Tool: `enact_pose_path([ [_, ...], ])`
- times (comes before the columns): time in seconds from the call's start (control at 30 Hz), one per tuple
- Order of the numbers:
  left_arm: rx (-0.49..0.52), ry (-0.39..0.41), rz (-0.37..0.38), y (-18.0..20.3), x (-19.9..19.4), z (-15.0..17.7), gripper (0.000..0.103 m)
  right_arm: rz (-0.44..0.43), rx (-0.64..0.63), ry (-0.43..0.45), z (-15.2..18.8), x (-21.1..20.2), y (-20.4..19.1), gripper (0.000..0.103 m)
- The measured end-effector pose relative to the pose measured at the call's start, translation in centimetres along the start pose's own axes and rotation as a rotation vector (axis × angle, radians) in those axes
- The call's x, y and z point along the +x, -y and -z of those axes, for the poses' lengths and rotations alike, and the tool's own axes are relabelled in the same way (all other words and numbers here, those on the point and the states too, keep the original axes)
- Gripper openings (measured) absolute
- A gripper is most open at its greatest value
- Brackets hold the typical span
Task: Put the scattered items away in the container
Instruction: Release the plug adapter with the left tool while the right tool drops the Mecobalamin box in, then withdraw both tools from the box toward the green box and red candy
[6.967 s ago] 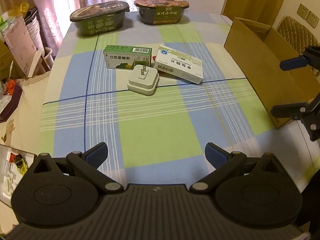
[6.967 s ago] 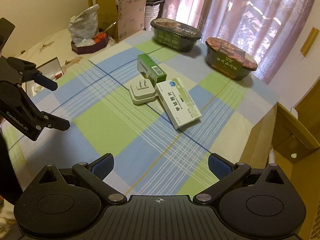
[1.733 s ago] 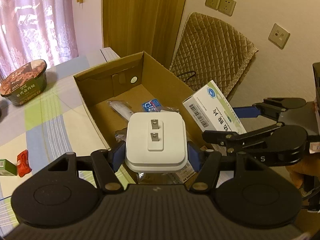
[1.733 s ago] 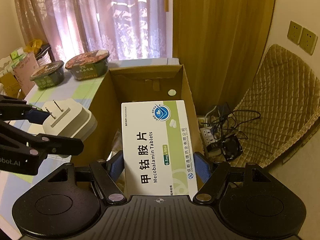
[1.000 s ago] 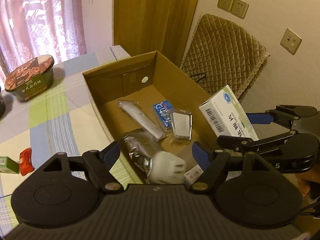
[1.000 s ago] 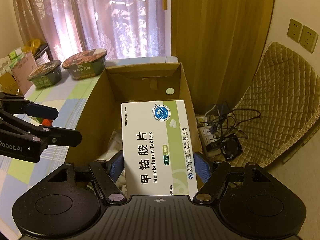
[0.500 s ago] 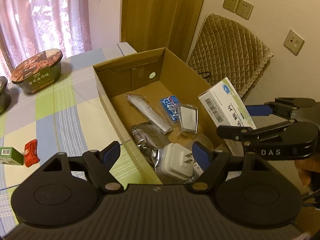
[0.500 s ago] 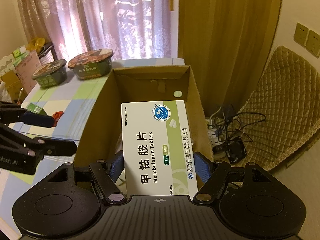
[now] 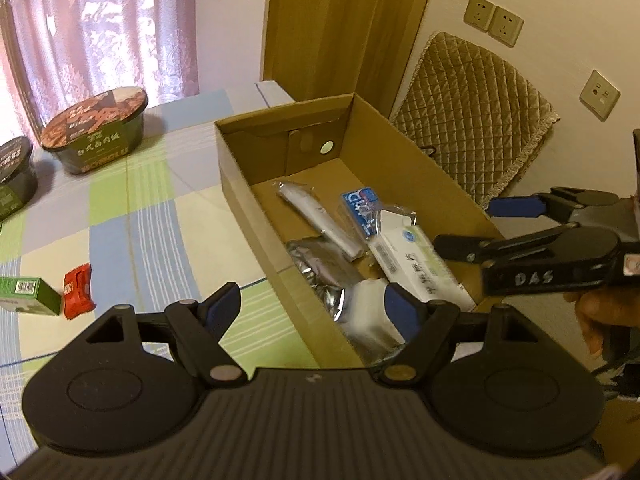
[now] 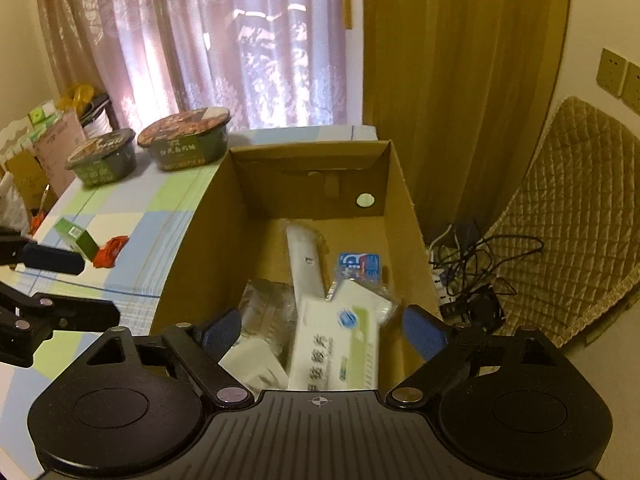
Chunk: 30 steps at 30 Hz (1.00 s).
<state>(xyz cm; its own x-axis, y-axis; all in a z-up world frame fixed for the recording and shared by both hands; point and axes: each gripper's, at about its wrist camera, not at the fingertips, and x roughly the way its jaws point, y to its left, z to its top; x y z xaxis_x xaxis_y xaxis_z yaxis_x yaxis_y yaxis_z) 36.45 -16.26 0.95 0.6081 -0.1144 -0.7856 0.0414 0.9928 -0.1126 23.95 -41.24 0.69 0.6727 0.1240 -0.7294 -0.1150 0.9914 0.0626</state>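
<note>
The cardboard box stands at the table's right edge. Inside lie the white-and-green medicine box, blurred, the white plug adapter, a silver foil bag, a white tube and a blue packet. My left gripper is open over the box's near left wall. My right gripper is open above the box, nothing between its fingers. A green carton and a red packet remain on the checked tablecloth.
Two instant-noodle bowls stand at the table's far end by the curtain. A quilted chair and a tangle of cables are right of the box. A hand holds the right gripper.
The right gripper has opened and the medicine box has dropped into the cardboard box beside the adapter. The left gripper, open since letting the adapter go, has drifted slightly left.
</note>
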Motion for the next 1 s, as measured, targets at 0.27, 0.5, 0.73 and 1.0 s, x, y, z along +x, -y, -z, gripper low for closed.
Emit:
enact_pose_path([
  [0.27,-0.023,-0.006,-0.004,-1.0,-1.1,1.6,0.075,0.005,0.034,-0.011,0.8,-1.7,0.1,0.093],
  [0.5,-0.050,0.002,-0.017,-2.5,-3.7,4.0,0.075,-0.040,0.013,-0.037,1.3,-3.5,-2.9,0.093],
  [0.73,-0.096,-0.013,-0.074,-6.4,-6.7,8.0,0.078,-0.111,-0.100,-0.042,0.9,-4.5,-8.6,0.093],
  [1.0,-0.126,-0.023,-0.175,-13.4,-9.9,11.1,0.080,-0.177,-0.258,-0.051,-0.6,-3.2,-16.6,0.093],
])
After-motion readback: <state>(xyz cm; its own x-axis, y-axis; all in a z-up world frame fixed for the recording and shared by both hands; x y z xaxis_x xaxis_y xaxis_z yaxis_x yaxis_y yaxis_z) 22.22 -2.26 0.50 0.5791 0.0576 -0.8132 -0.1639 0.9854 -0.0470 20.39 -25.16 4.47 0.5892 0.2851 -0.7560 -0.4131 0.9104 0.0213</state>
